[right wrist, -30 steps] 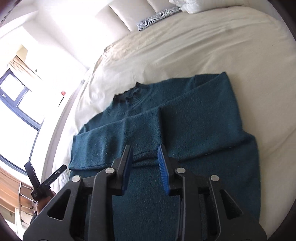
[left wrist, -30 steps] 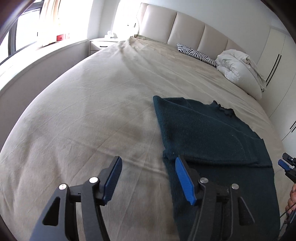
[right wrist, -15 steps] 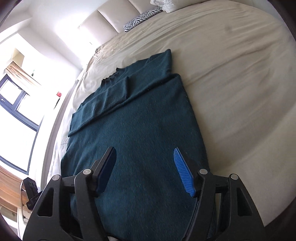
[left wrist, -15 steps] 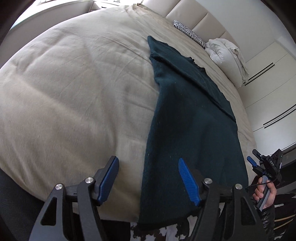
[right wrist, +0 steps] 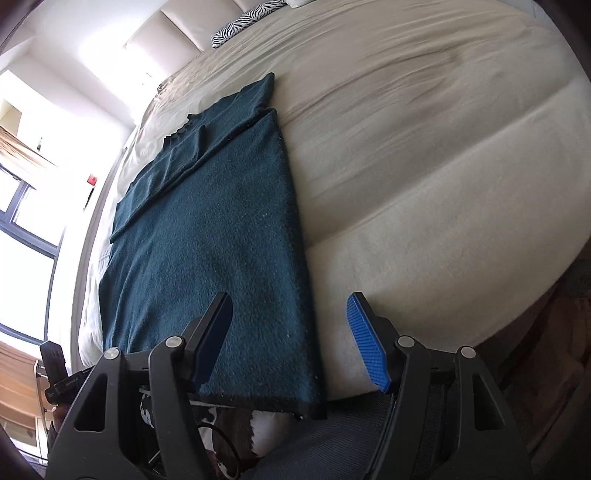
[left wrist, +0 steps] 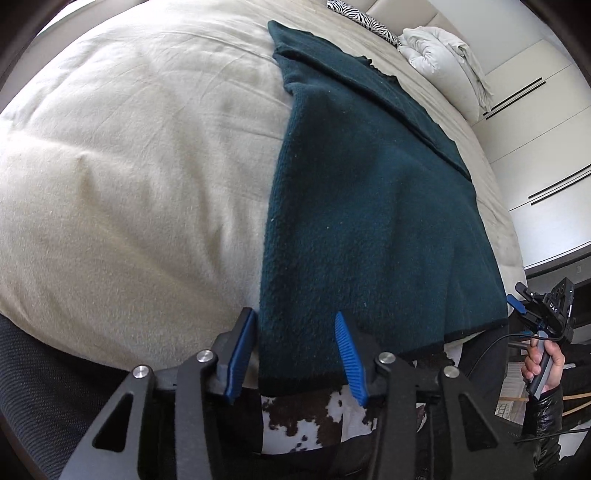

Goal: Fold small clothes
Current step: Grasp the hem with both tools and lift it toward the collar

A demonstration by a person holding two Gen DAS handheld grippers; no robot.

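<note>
A beige bed [left wrist: 129, 166] carries a teal sweater [left wrist: 362, 221], zebra cushion [left wrist: 364, 22] and white duvet [left wrist: 443, 51].

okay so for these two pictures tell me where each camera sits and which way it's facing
Left wrist: rides the left gripper, angled down over the sweater hem's left corner at the bed edge; the person's right hand shows at right.
Right wrist: rides the right gripper, angled down over the hem's right corner; the left gripper's body peeks in at lower left.
Shared: sweater, bed, zebra pillow, headboard.
</note>
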